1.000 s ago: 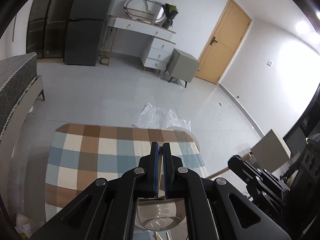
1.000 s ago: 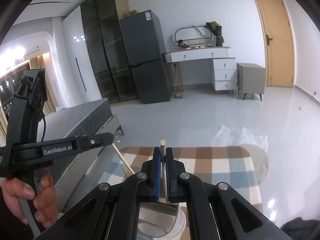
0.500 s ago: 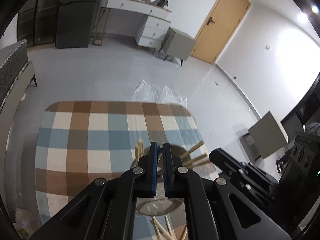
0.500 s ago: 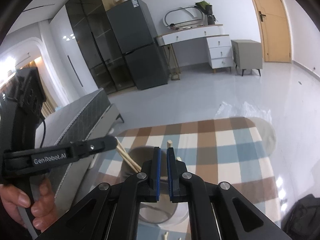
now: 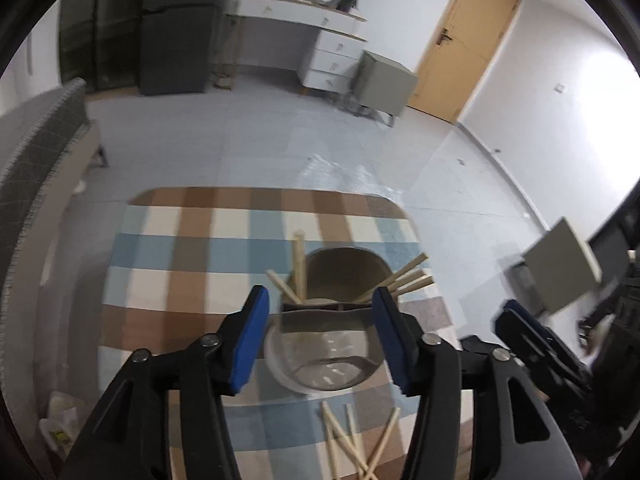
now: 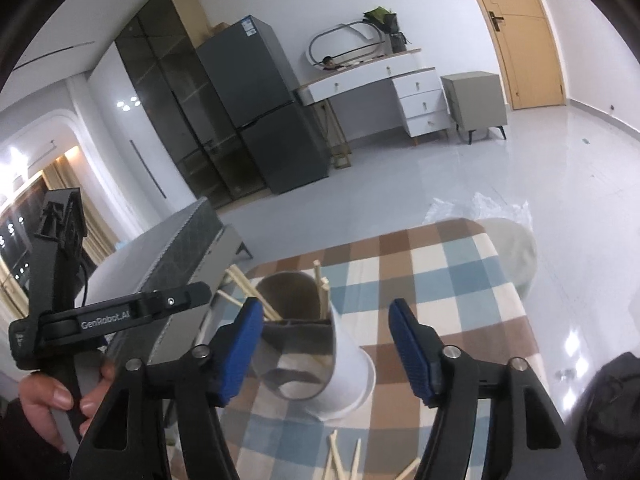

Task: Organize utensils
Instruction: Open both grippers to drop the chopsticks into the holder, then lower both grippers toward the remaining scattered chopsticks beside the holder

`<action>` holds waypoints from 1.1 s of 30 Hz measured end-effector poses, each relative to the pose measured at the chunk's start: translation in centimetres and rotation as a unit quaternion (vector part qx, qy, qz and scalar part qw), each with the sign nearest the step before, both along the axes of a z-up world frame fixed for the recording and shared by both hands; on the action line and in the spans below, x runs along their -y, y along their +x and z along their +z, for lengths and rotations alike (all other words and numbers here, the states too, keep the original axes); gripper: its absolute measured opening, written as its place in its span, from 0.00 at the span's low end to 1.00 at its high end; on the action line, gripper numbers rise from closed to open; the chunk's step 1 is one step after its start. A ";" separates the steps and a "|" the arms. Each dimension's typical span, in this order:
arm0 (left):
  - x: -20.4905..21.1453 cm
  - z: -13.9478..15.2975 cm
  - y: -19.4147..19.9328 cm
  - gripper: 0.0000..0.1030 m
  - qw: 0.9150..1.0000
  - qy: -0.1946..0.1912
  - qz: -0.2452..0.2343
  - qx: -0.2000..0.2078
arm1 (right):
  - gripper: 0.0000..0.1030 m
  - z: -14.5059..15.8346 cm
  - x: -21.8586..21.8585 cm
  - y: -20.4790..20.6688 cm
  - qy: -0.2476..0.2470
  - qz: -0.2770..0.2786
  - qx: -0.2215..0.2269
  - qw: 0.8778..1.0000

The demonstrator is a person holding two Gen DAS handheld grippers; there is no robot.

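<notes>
Both pairs of jaws have just been opening: the left gripper [image 5: 320,334] and the right gripper [image 6: 326,344], each pinched on a wooden chopstick a second ago, now stand wide with nothing pressed between their pads. Both have tipped downward over the white holder [image 6: 344,368], which now shows in full near the checked tablecloth [image 5: 168,256]'s near edge. The chopsticks in the holder [image 5: 404,278] lean out over its rim.

A home interior: dressing table with oval mirror [image 6: 347,50], drawer unit [image 6: 422,100], refrigerator [image 6: 264,108], wooden door [image 6: 520,32], checked tablecloth [image 6: 432,280].
</notes>
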State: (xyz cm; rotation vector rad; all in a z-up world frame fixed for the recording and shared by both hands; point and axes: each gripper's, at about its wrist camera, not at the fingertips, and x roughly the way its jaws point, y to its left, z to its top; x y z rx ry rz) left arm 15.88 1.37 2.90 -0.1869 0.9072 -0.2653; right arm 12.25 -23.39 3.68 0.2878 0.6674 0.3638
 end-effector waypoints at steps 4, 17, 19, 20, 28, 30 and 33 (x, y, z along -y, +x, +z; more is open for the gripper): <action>-0.2 0.8 -1.6 0.57 1.000 0.008 0.011 0.019 | 0.65 0.2 0.5 -1.2 0.011 -0.002 0.001 1.000; 0.1 1.5 -5.9 0.67 0.998 0.038 0.016 0.049 | 0.78 -0.2 0.2 -5.4 0.011 0.026 -0.002 1.000; 0.0 1.4 -6.5 0.68 0.998 0.043 0.018 0.053 | 0.80 -0.5 0.4 -5.9 0.012 0.022 -0.003 1.000; 0.1 1.4 -6.8 0.70 0.997 0.044 0.018 0.056 | 0.81 -0.6 0.4 -6.1 0.012 0.020 -0.003 1.000; -0.3 0.6 -9.2 0.75 0.995 0.053 0.025 0.078 | 0.81 -2.4 0.8 -7.9 0.008 0.010 -0.022 1.000; -0.5 0.1 -9.5 0.76 0.995 0.054 0.027 0.078 | 0.82 -3.0 0.9 -8.2 0.005 0.005 -0.028 1.000; -0.8 -0.8 -10.3 0.76 0.995 0.055 0.030 0.083 | 0.82 -4.1 1.1 -8.7 0.000 -0.003 -0.042 0.999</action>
